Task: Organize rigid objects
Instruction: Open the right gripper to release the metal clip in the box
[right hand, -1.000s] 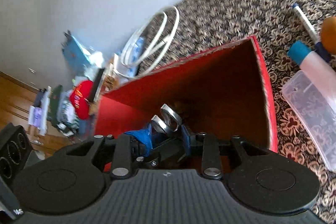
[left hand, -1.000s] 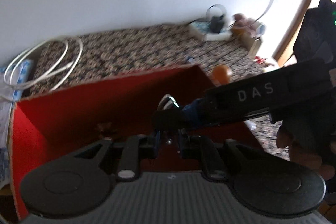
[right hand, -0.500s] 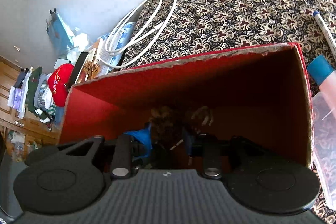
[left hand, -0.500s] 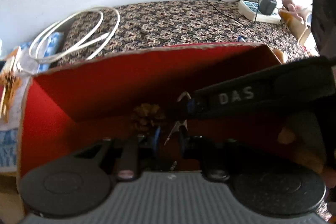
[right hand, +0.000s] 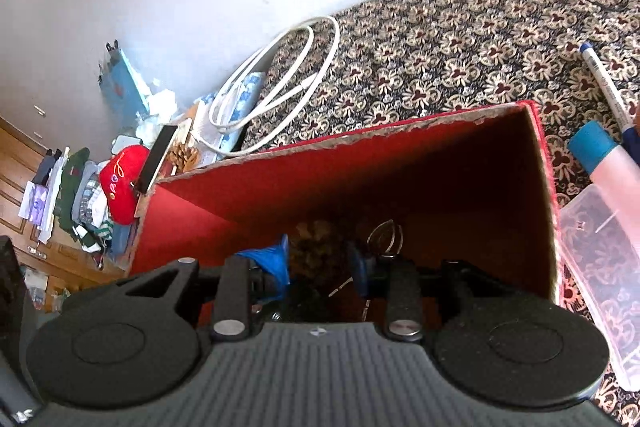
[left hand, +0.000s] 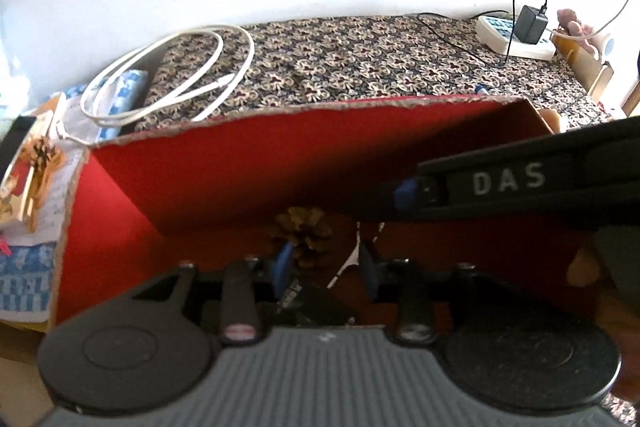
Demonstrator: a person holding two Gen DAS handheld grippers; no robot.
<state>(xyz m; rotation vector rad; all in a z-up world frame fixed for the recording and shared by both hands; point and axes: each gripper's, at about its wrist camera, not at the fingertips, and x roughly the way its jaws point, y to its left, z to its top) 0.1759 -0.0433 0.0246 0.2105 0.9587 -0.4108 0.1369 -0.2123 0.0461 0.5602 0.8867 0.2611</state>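
claws now spread, pine cone (left hand: 305,235) just beyond left claw (left hand: 326,269)

Pinecone (left hand: 303,235), perhaps clip, crowding red box (left hand: 248,163) floor

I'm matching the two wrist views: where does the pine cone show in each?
Left wrist: pine cone lies low centre on the floor of the red box, just beyond the left gripper.
Right wrist: pine cone sits low centre, in shadow.
Shared landmark: the white cable, coiled beyond the box.
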